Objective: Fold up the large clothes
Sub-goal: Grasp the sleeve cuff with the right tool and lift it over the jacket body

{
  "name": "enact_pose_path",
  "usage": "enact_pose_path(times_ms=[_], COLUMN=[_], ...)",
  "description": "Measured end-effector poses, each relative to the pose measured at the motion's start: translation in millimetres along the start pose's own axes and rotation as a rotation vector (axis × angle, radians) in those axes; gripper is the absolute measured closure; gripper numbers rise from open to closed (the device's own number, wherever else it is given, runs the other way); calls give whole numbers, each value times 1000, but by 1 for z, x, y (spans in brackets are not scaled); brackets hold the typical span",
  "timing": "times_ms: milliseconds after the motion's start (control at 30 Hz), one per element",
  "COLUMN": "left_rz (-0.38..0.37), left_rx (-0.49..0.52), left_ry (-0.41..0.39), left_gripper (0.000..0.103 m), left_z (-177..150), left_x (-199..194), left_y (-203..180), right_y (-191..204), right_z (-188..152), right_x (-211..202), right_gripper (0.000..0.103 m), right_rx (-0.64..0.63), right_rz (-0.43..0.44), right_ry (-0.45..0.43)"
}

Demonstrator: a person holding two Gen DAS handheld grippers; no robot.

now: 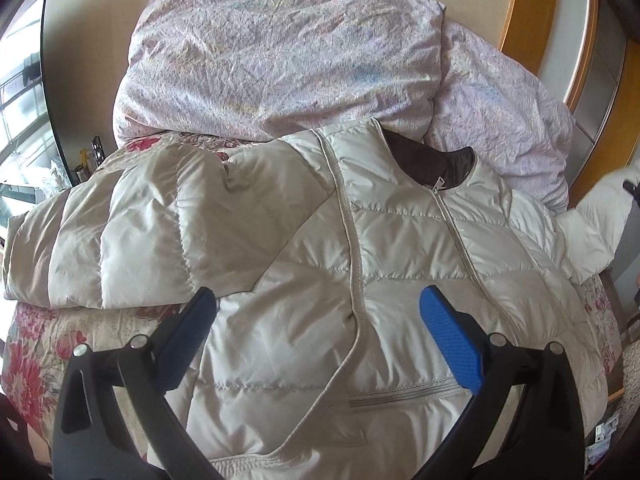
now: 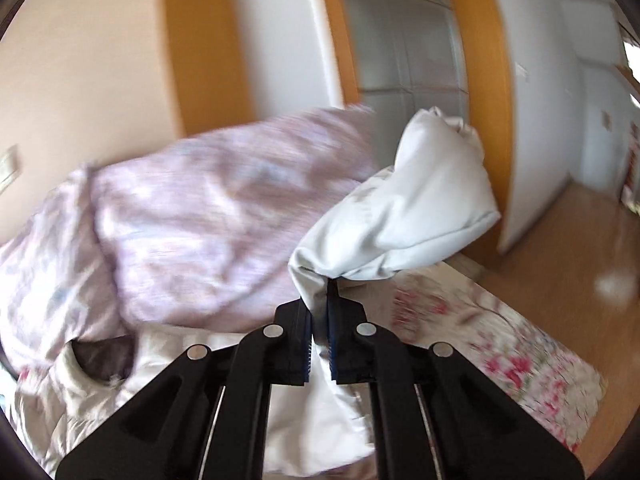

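Cream quilted puffer jacket (image 1: 360,248) lies zipper-up on the floral-print bed (image 1: 36,356), collar pointing away toward the crumpled lilac duvet (image 1: 272,64), long axis running straight out from the left gripper (image 1: 318,320). That gripper hangs above the hem, fingers released and spread wide. Right gripper (image 2: 320,312) is clenched on the lifted white right sleeve (image 2: 420,200), so it sits nearer for folding inward across the chest.

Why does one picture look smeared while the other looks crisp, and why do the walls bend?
Right wrist view: motion blur smears the quilt and floral bedsheet; the right tongs, shut on the jacket's sleeve, stay sharp. Left wrist view: crisp, daylight glinting on the jacket beyond the open left tongs. Both: fisheye lenses curve the door frame.
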State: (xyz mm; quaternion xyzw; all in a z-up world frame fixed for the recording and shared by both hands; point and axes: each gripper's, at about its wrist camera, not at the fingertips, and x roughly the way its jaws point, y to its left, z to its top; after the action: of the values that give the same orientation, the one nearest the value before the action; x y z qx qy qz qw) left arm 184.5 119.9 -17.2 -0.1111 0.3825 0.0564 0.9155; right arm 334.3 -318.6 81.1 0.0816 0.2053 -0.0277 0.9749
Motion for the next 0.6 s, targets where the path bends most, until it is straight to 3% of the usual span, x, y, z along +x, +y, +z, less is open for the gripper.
enact_pose_path(times_ms=[133,300,600], left_rz=[-25,-28,-18], left_rx=[-41,-69,-150], left_ry=[53,45,5], left_gripper=[2,2,2], left_z=[-3,-7,-11], left_x=[2,-4,-16], left_y=[12,26,53], right_y=[74,151,229], right_z=[-11,-49,-126], right_x=[-11,-4,12], right_gripper=[97,97,97], right_rx=[-102,-202,-452], right_rz=[198,354,318], right_ry=[28,167,347])
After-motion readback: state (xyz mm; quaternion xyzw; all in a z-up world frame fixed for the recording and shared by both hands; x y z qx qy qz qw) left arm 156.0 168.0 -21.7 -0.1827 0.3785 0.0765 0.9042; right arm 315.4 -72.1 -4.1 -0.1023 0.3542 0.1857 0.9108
